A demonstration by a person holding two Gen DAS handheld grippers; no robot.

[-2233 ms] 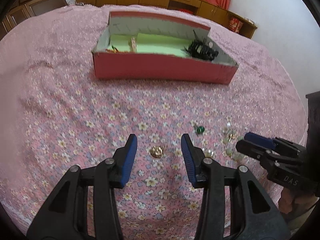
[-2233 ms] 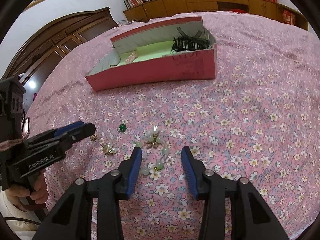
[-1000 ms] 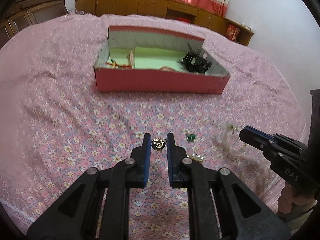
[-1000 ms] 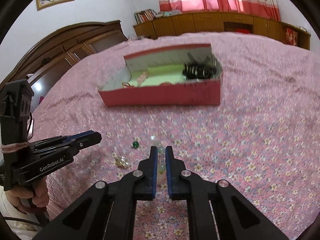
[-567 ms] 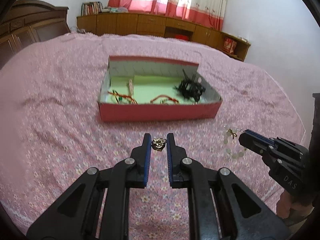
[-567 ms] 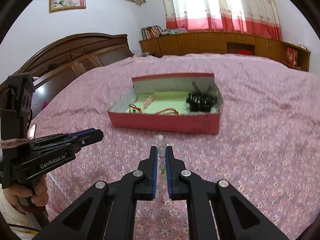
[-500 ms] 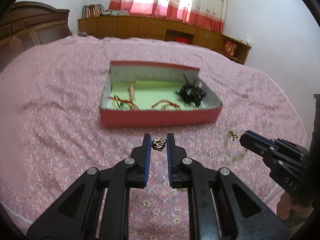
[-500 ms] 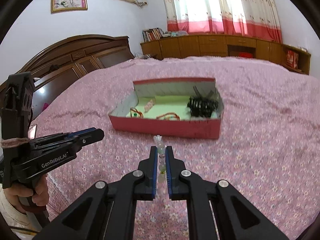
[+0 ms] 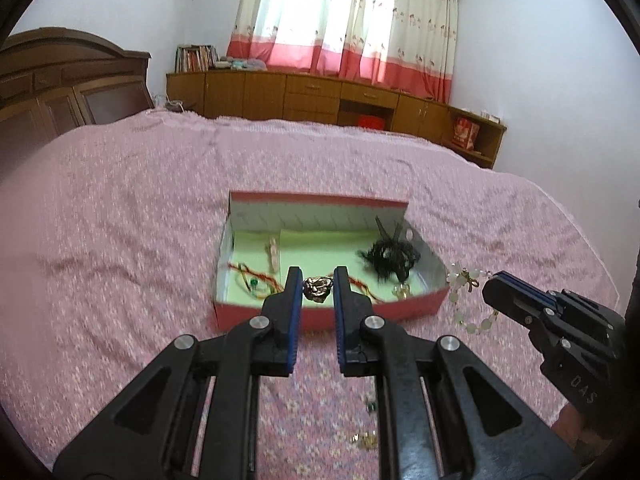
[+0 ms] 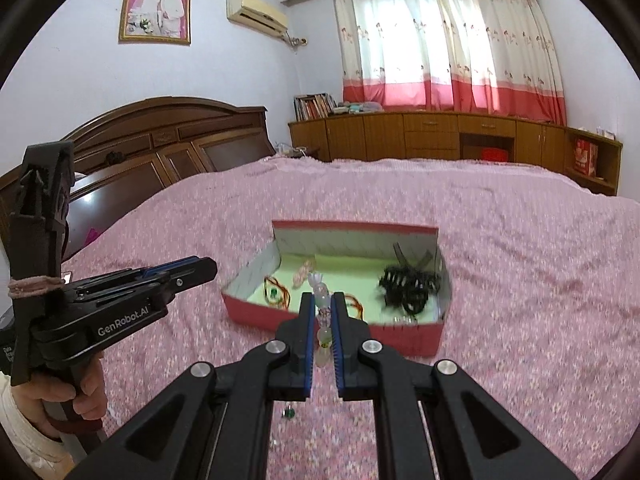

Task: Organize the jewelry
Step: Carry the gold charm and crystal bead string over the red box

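My left gripper (image 9: 316,280) is shut on a small gold ring (image 9: 317,289) and holds it in the air in front of the red box (image 9: 332,314). My right gripper (image 10: 321,308) is shut on a pale green bead bracelet (image 10: 323,320), also raised before the box (image 10: 400,336). In the left wrist view the bracelet (image 9: 466,304) hangs from the right gripper (image 9: 494,280) beside the box's right corner. The box holds red cord bracelets (image 9: 256,278), a pink piece (image 9: 274,252) and a black hair claw (image 9: 390,258).
A green bead (image 9: 371,406) and a gold earring (image 9: 365,438) lie on the pink flowered bedspread (image 9: 120,240) below the grippers. A wooden headboard (image 10: 160,148) stands left, low cabinets (image 10: 440,136) at the far wall.
Both grippers shut on their pieces, lifted them off the bedspread and have risen and moved toward the box.
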